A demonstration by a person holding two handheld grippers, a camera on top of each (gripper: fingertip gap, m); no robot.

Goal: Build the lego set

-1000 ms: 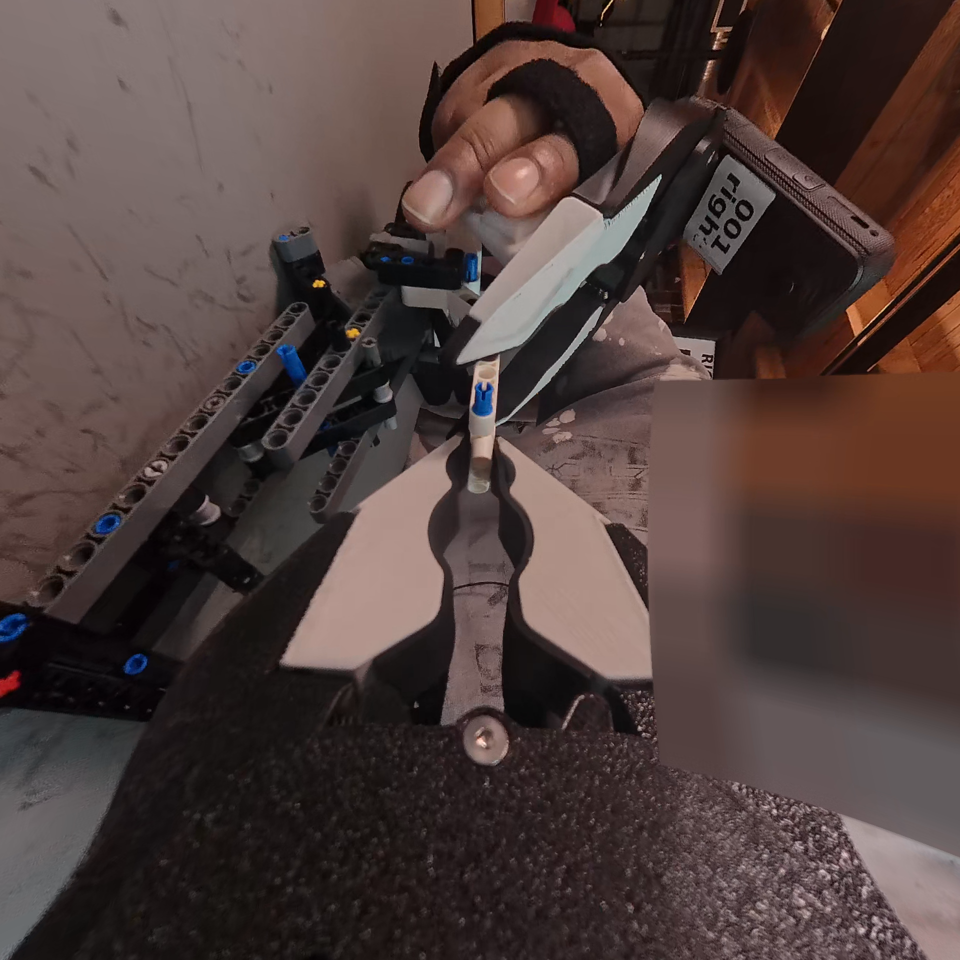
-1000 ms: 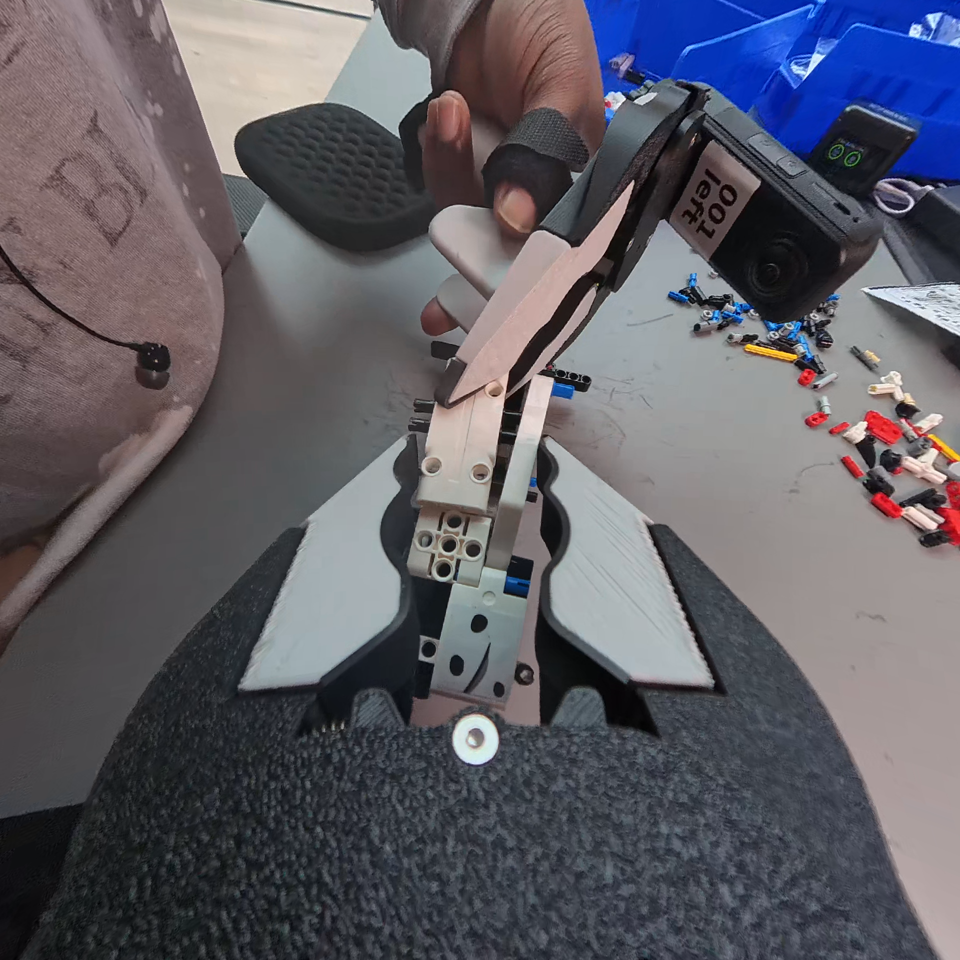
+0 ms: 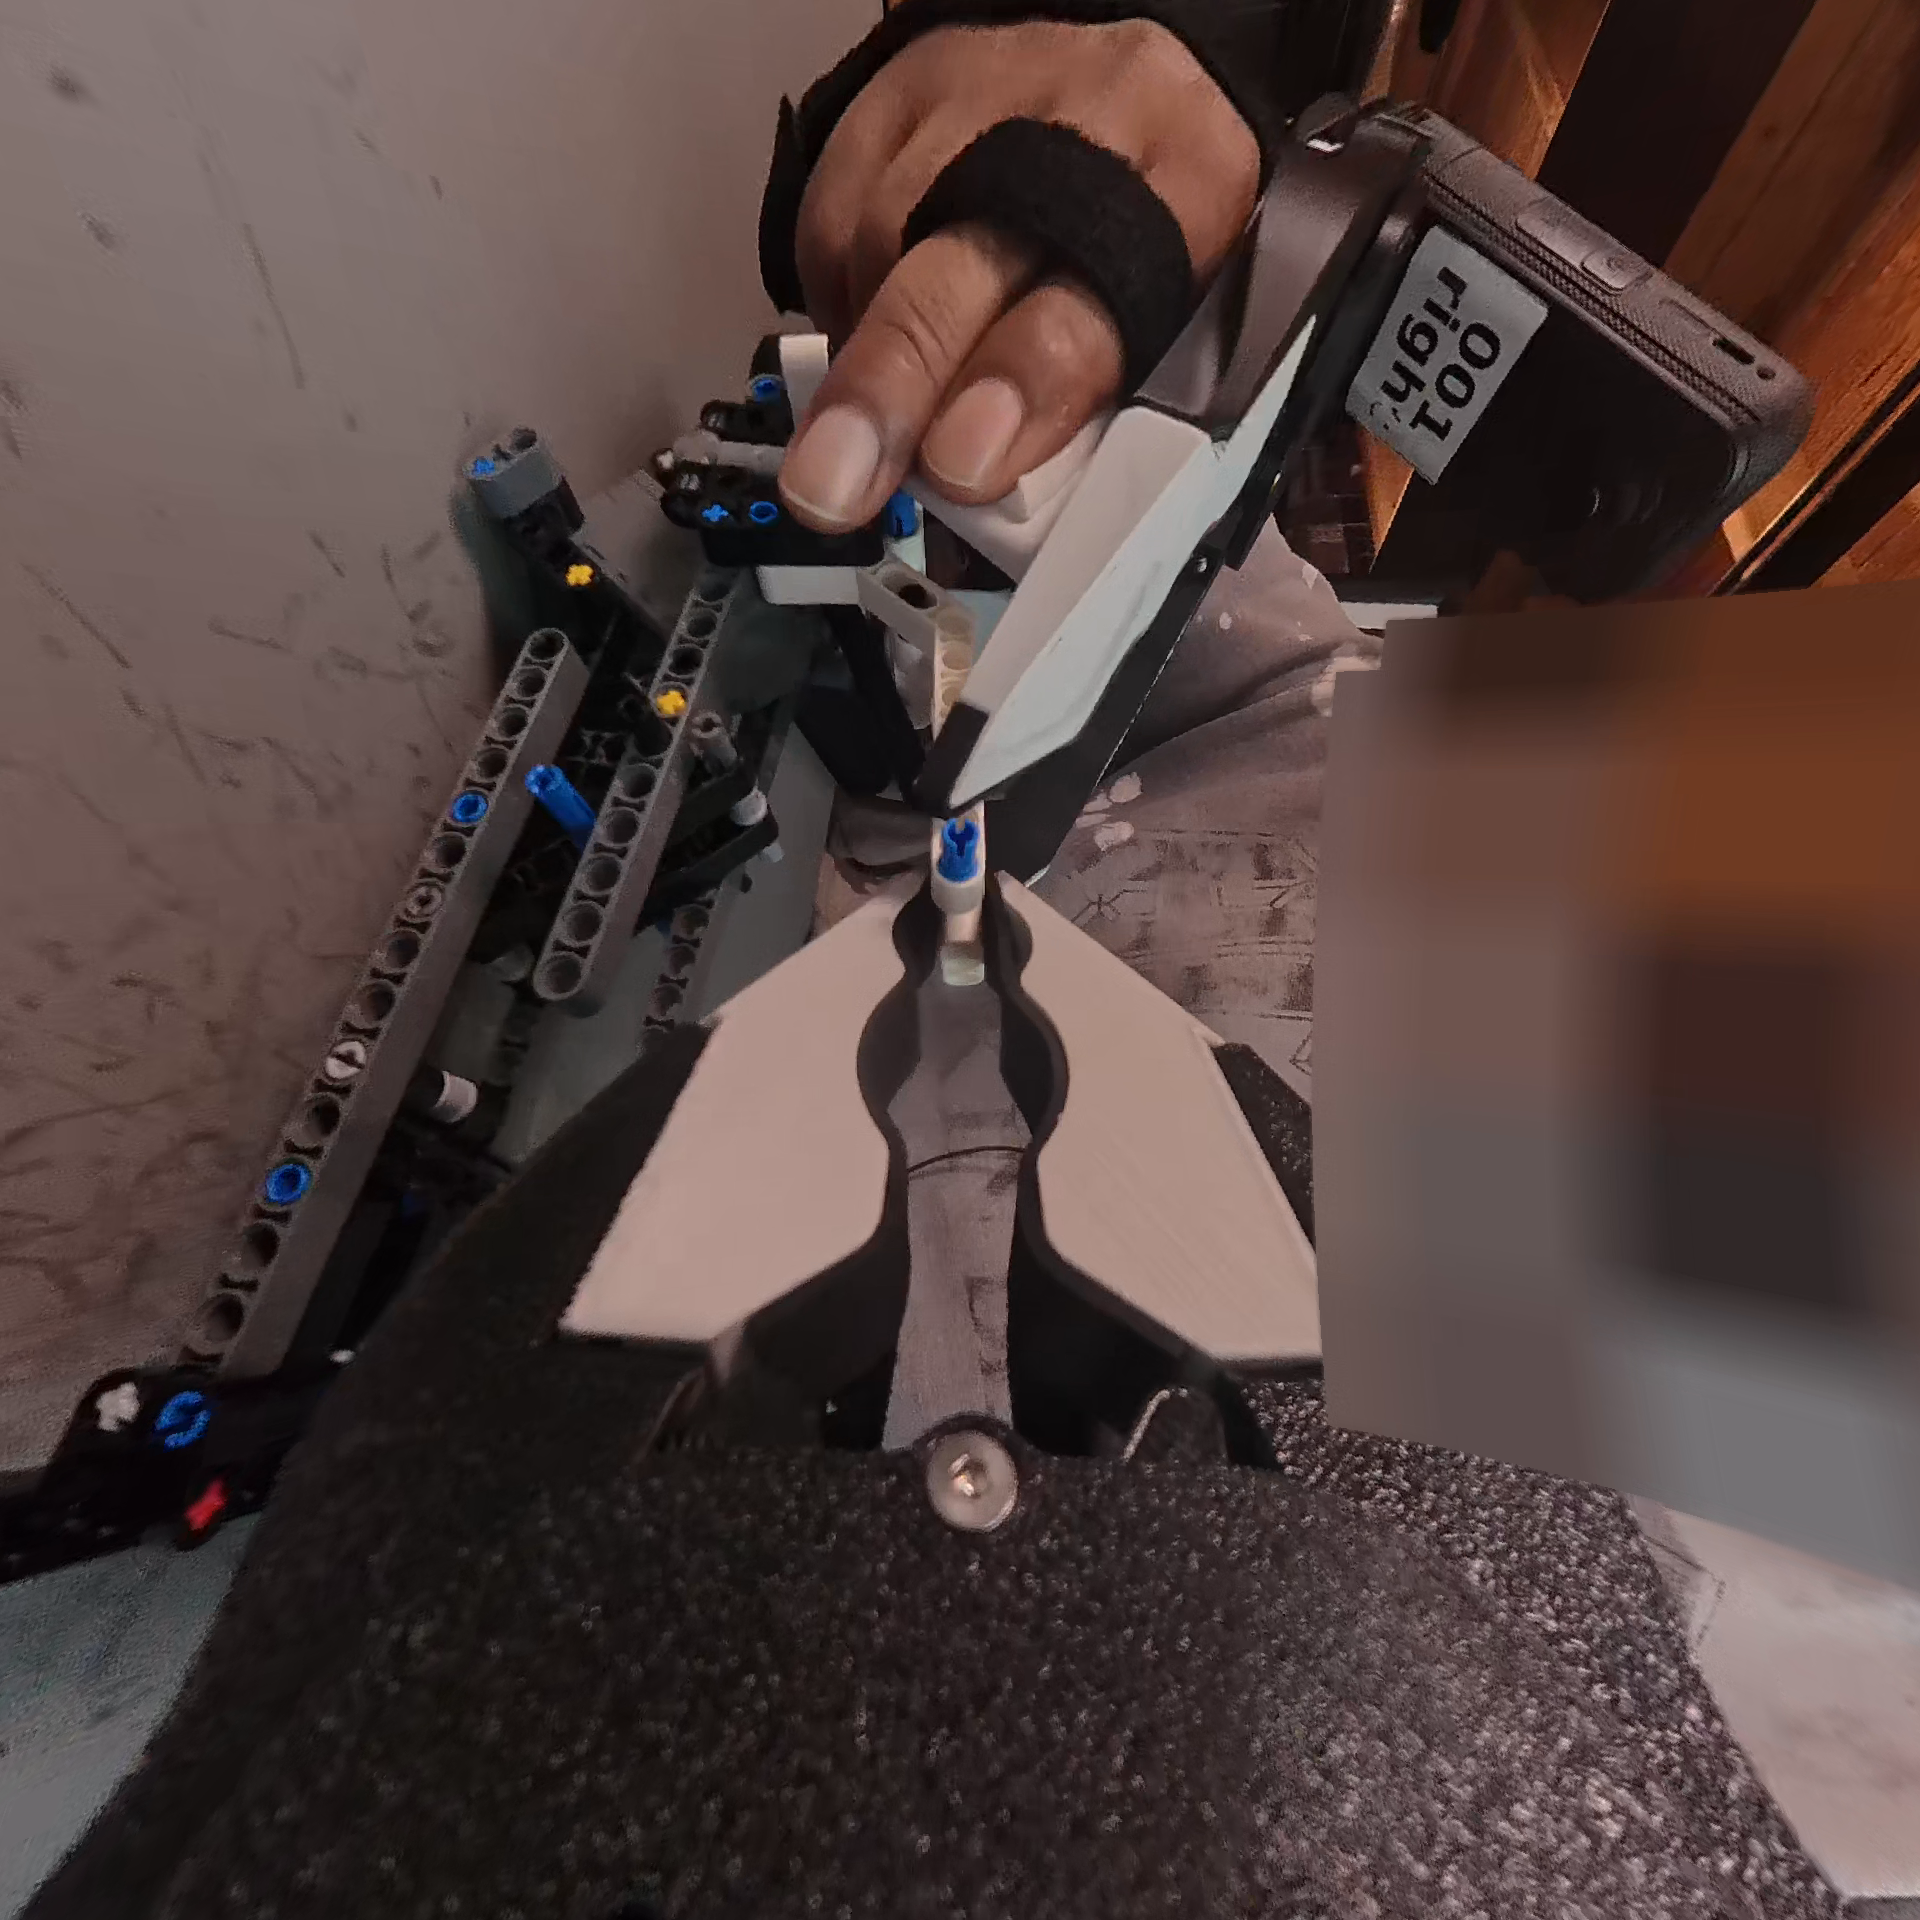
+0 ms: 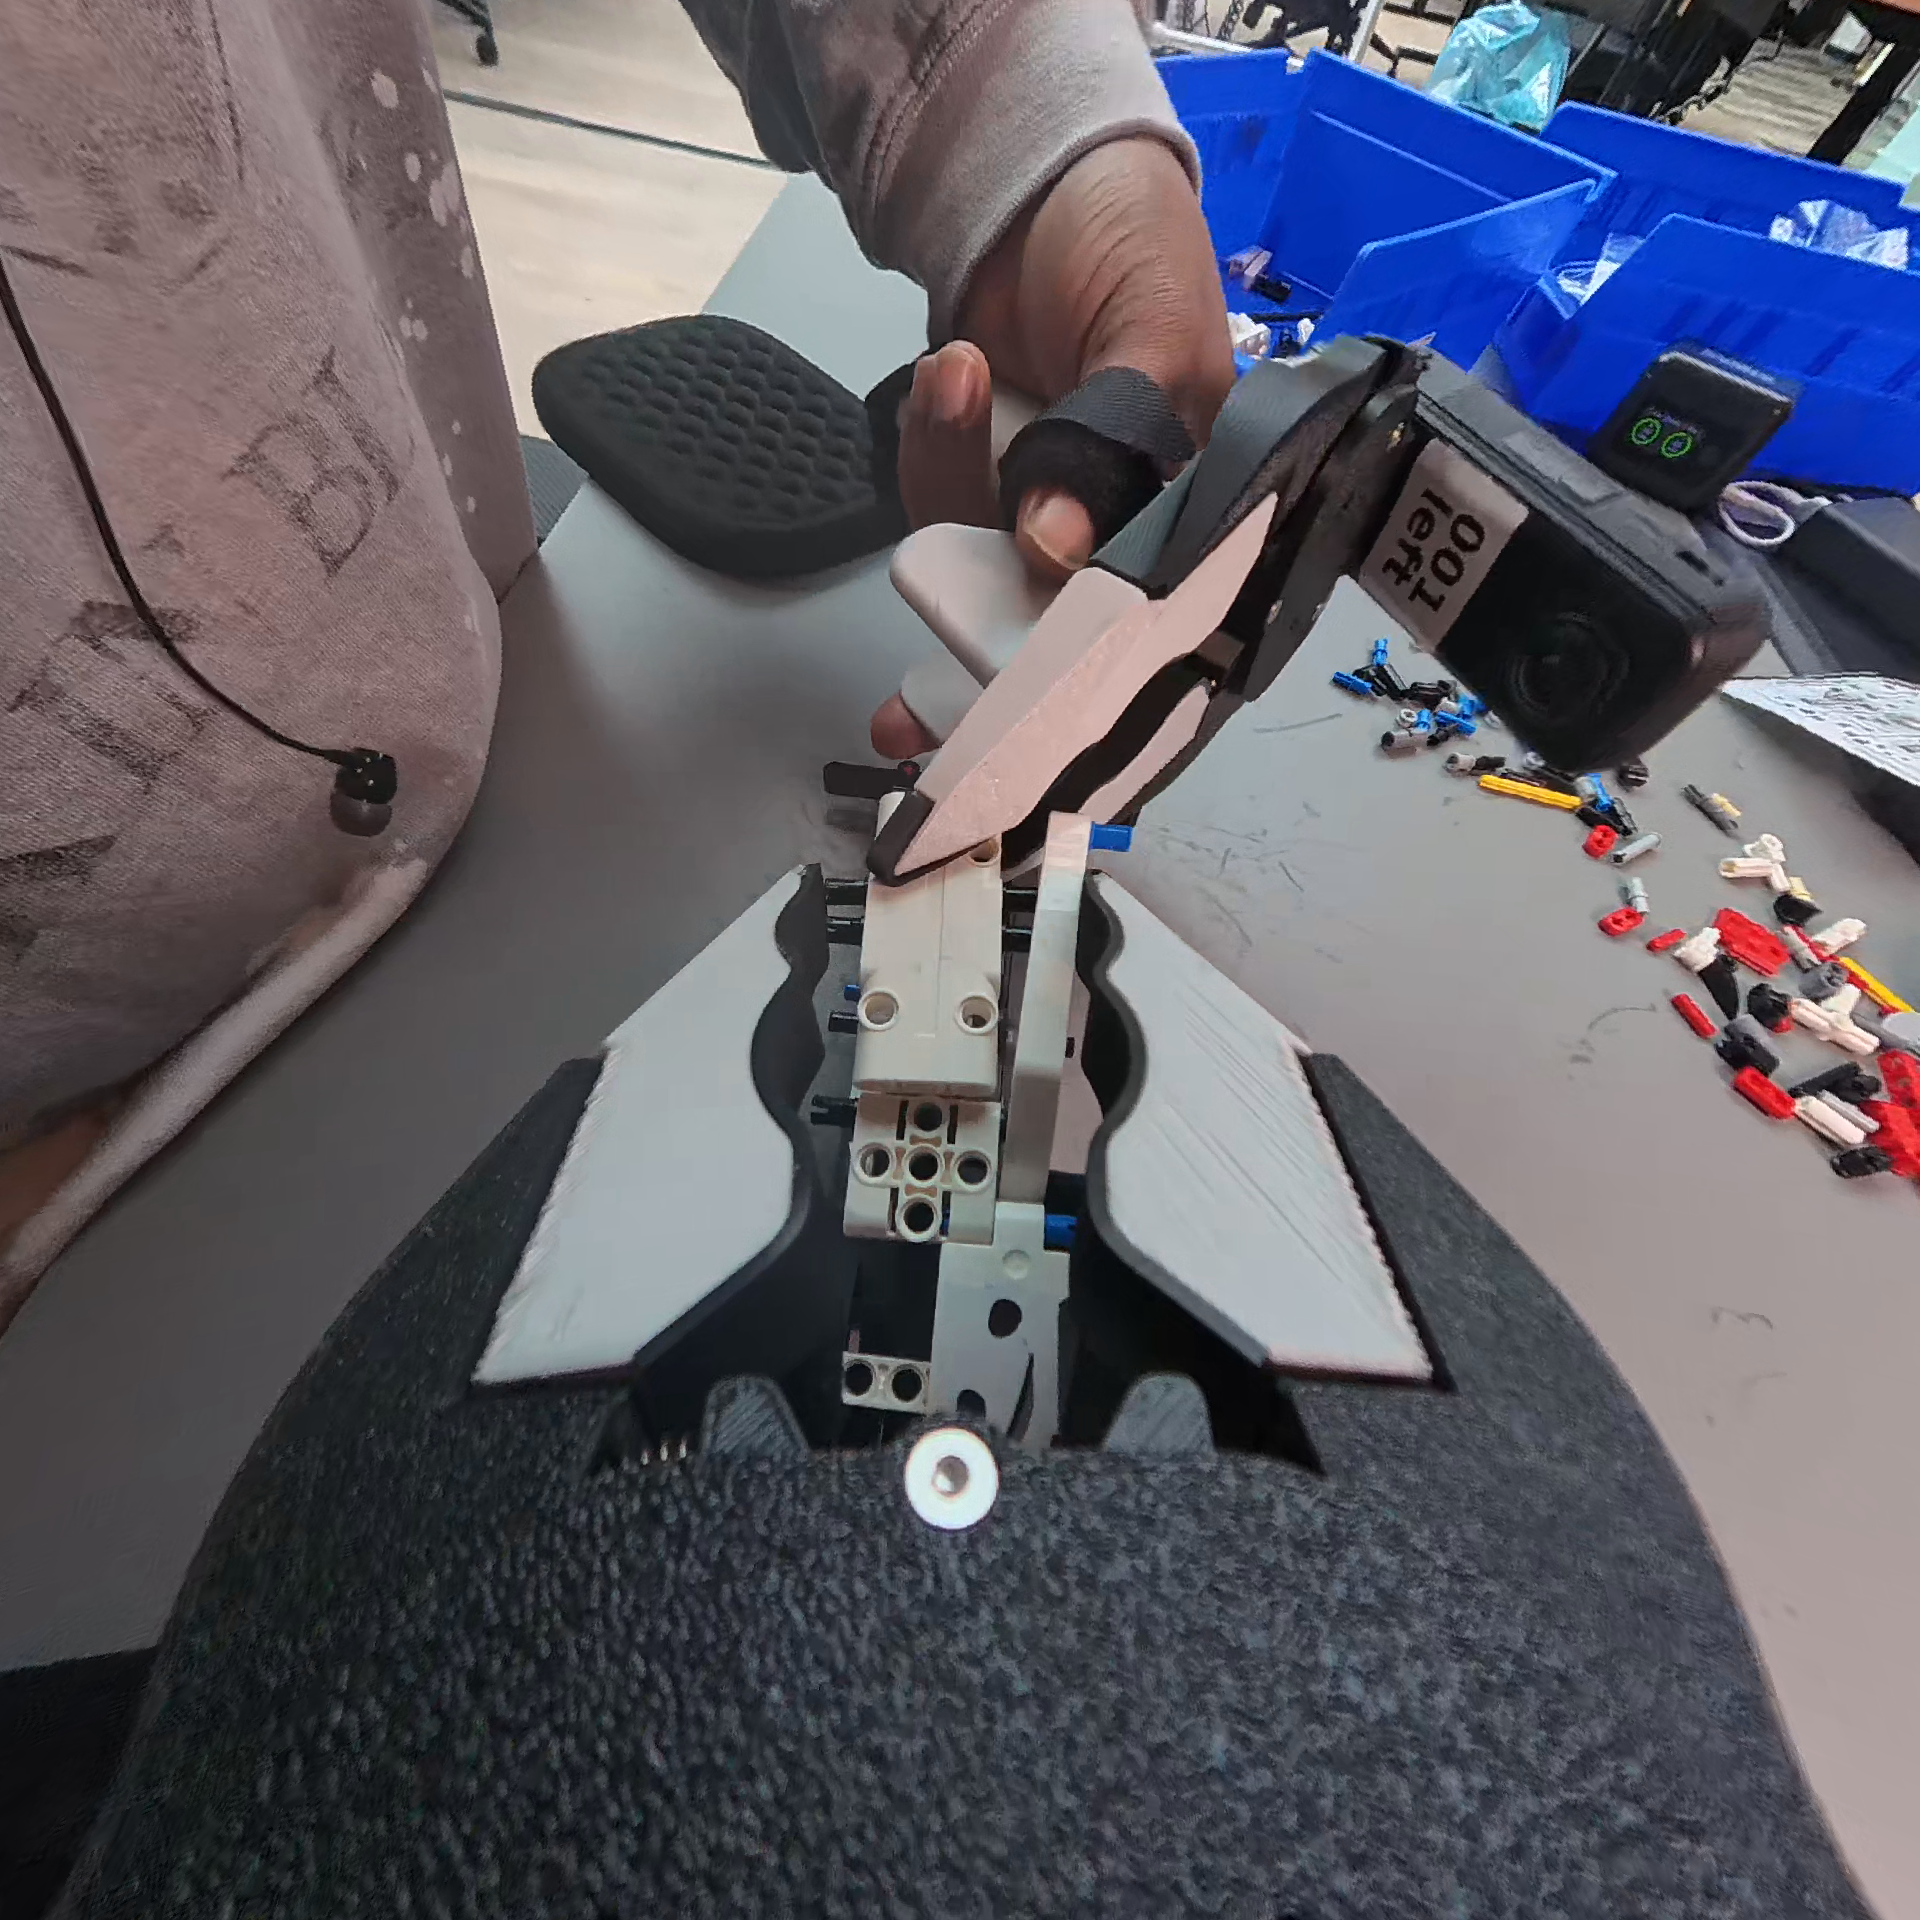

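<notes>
The left gripper (image 3: 961,914) pinches a small white connector with a blue pin (image 3: 957,844) pointing straight ahead, almost touching the closed tip of the right gripper (image 4: 940,914), which clamps the white Lego assembly (image 4: 935,1049) lengthwise.

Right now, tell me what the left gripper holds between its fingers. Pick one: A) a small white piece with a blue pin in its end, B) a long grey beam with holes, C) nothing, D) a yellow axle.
A: in the left wrist view the left gripper is shut on a small white piece with a blue pin sticking out of its far end.
</notes>
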